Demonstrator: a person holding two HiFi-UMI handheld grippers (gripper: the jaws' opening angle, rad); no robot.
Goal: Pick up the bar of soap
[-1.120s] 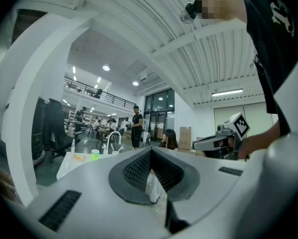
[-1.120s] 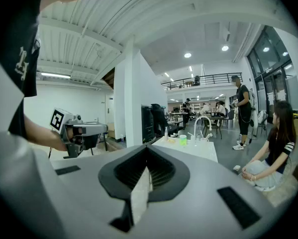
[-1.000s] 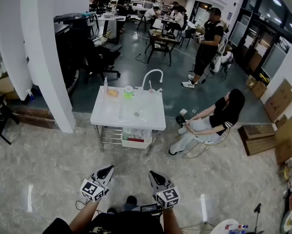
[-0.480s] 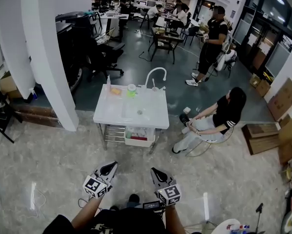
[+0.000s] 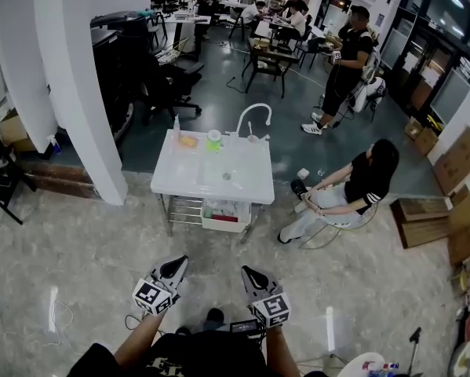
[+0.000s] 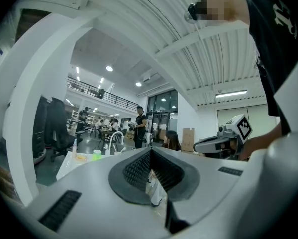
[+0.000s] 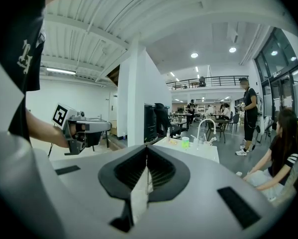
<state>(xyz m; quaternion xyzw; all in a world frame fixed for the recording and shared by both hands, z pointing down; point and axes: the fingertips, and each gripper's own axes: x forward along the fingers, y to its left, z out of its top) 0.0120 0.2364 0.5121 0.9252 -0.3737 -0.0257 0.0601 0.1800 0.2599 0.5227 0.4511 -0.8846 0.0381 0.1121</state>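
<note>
Head view: left gripper (image 5: 174,266) has jaws together with nothing in them; right gripper (image 5: 249,273) beside it is likewise closed and empty. Both are well apart from the white sink table (image 5: 172,187). Orange bar of soap (image 5: 187,141) lies at the table's far-left corner, bottle (image 5: 176,125) just beside it, then green cup (image 5: 213,142) and faucet (image 5: 252,118) to its right.

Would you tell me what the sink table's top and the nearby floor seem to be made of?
Sink table's top: smooth, uniformly white with a moulded basin, probably plastic or enamel. Floor: veined grey-beige and mirroring ceiling lights, likely polished stone or marble-look tile.
</note>
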